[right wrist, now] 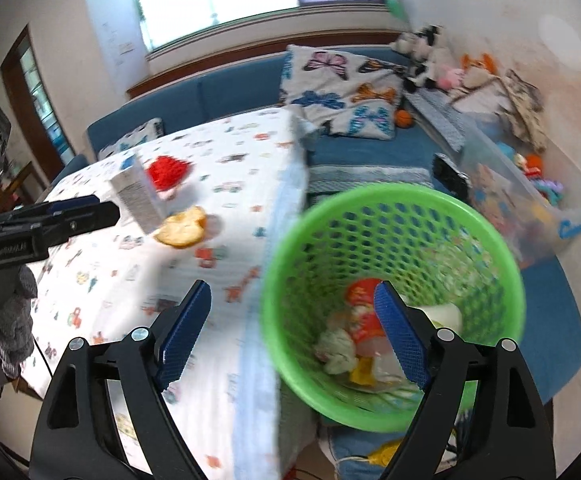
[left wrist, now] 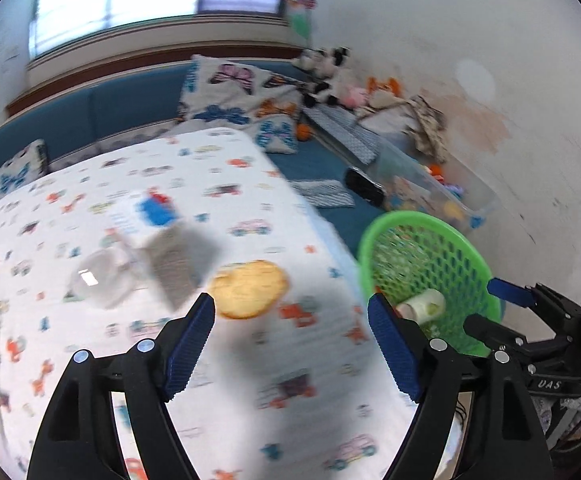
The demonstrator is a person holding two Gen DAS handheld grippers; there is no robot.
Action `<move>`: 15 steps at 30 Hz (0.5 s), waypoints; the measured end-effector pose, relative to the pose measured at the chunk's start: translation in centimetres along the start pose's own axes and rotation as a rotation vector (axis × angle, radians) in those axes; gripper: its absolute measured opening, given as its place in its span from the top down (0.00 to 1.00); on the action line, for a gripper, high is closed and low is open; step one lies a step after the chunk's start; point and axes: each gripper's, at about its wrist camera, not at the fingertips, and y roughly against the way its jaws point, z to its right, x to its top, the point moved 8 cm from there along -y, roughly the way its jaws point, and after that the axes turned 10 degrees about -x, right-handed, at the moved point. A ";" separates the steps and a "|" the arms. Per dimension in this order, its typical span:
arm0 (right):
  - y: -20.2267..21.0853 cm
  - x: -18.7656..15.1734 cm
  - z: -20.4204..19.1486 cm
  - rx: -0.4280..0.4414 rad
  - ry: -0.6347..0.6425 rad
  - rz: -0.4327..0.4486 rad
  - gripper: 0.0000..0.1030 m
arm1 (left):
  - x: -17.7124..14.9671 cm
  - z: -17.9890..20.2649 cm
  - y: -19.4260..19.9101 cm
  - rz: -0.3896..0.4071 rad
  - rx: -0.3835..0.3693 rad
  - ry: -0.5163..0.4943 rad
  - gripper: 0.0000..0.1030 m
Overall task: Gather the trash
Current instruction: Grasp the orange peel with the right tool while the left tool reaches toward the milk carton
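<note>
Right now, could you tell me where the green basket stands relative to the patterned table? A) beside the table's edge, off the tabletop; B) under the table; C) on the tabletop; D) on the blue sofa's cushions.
A: the basket stands just past the table edge, its rim outside the cloth, with trash already lying in its bottom.

The tabletop (left wrist: 250,360) wore a white cloth dotted with little orange, blue and pink vehicles. The basket (right wrist: 390,208) was bright green mesh. Each hand-held gripper (left wrist: 290,344) was black with blue ribbed pads. The sofa (right wrist: 230,92) was blue, its cushion (right wrist: 342,88) white with coloured butterflies.
</note>
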 end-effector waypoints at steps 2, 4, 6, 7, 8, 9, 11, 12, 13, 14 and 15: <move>-0.7 0.5 -1.9 0.021 0.029 -0.003 0.19 | 0.0 -2.0 1.1 0.012 0.027 0.034 0.26; -1.4 0.8 -3.4 0.041 0.051 -0.011 0.19 | -0.1 -3.6 1.9 0.023 0.046 0.057 0.26; -2.2 1.1 -4.8 0.057 0.072 -0.020 0.19 | -0.2 -4.9 2.7 0.033 0.072 0.077 0.26; -2.6 1.2 -5.6 0.065 0.084 -0.026 0.19 | -0.3 -5.7 3.1 0.038 0.083 0.091 0.26; -3.1 1.3 -6.4 0.074 0.098 -0.030 0.19 | -0.4 -6.5 3.4 0.043 0.092 0.106 0.26; -3.6 1.4 -7.1 0.080 0.112 -0.034 0.19 | -0.4 -7.0 3.6 0.045 0.099 0.117 0.26; -4.3 1.6 -8.2 0.093 0.131 -0.041 0.19 | -0.5 -8.1 4.1 0.052 0.112 0.139 0.26; -4.9 1.8 -8.9 0.101 0.141 -0.046 0.19 | -0.6 -8.7 4.4 0.057 0.120 0.149 0.26; -5.5 1.9 -9.6 0.110 0.150 -0.052 0.19 | -0.6 -9.1 4.6 0.061 0.126 0.158 0.26; -5.9 1.9 -10.0 0.114 0.155 -0.056 0.19 | -0.7 -9.4 4.7 0.063 0.128 0.165 0.26; -6.6 2.0 -10.5 0.121 0.161 -0.064 0.19 | -0.8 -9.8 4.9 0.065 0.130 0.175 0.26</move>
